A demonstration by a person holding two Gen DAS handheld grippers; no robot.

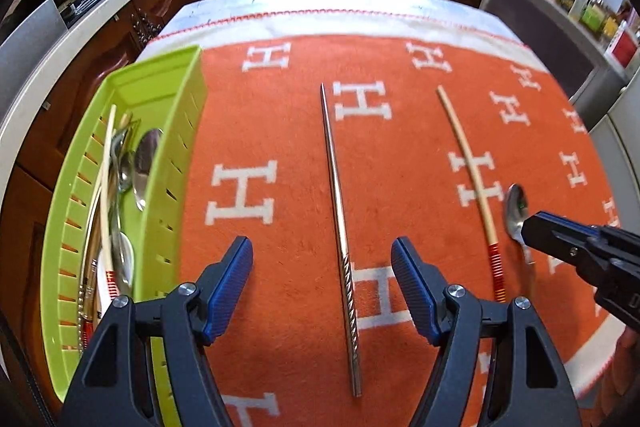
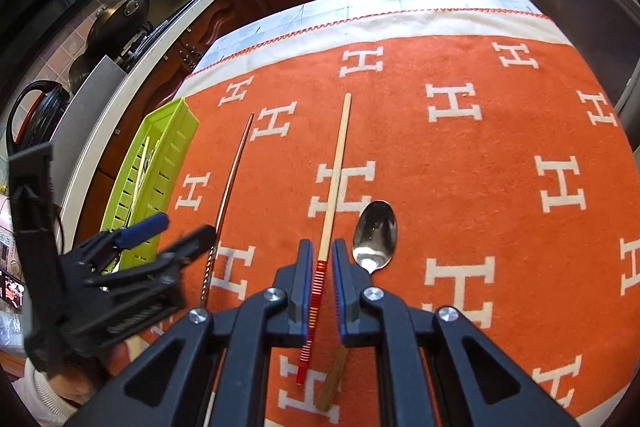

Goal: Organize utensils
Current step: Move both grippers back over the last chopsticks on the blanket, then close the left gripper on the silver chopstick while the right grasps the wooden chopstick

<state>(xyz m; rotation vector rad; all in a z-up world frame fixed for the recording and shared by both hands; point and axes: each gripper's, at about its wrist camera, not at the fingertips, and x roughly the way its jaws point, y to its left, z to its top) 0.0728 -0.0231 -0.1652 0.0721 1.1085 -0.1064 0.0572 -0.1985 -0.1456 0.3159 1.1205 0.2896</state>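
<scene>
My right claw [image 2: 319, 269] is nearly closed around the wooden chopstick [image 2: 335, 179] on the cloth [image 2: 480, 163] — light, stiff, prone to roll; I'd pinch its ribbed red end. Left claw [image 1: 322, 281] gapes above the steel chopstick [image 1: 338, 203] — slick.

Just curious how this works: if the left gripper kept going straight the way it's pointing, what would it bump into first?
Probably the metal chopstick lying on the orange cloth, lined up between the open left gripper; height above it is unclear.
</scene>
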